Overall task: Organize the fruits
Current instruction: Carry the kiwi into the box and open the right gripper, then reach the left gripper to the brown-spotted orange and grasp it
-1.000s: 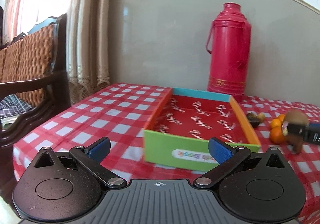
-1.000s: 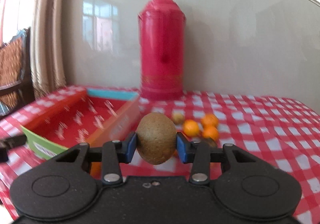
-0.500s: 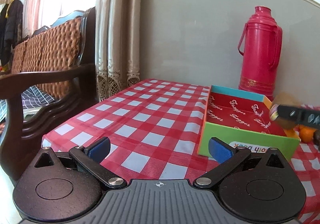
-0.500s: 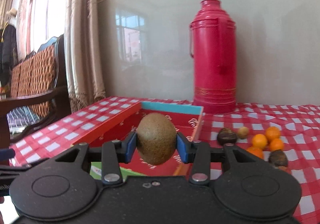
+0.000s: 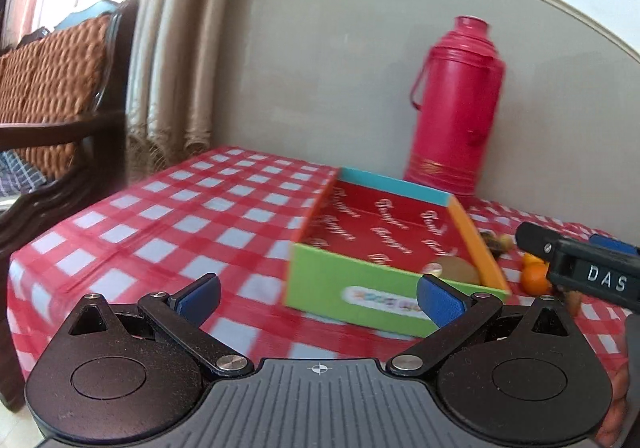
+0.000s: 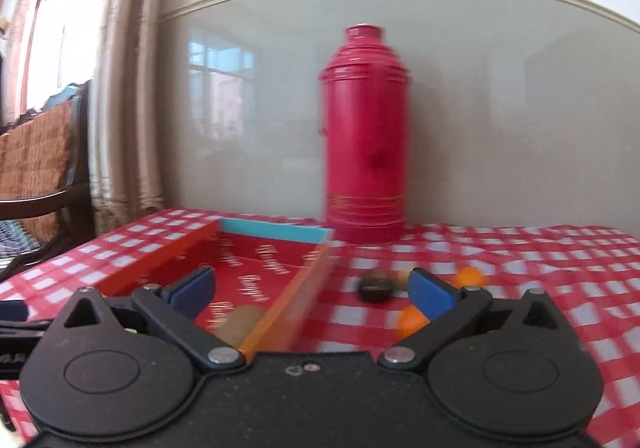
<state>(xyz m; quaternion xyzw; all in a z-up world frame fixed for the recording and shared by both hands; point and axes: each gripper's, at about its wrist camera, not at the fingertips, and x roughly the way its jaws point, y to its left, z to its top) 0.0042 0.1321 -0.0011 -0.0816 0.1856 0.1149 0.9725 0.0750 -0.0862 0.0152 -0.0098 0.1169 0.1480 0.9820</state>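
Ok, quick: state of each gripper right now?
Left gripper: open, holding nothing.
Right gripper: fingers opening, nothing between them; the kiwi lies in the box.

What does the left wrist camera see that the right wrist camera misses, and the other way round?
Only the left wrist view shows the box's green front wall and the right gripper's finger marked DAS. Only the right wrist view shows a window reflection on the wall. Both show the red thermos, the box, the kiwi inside it and oranges on the checked tablecloth.
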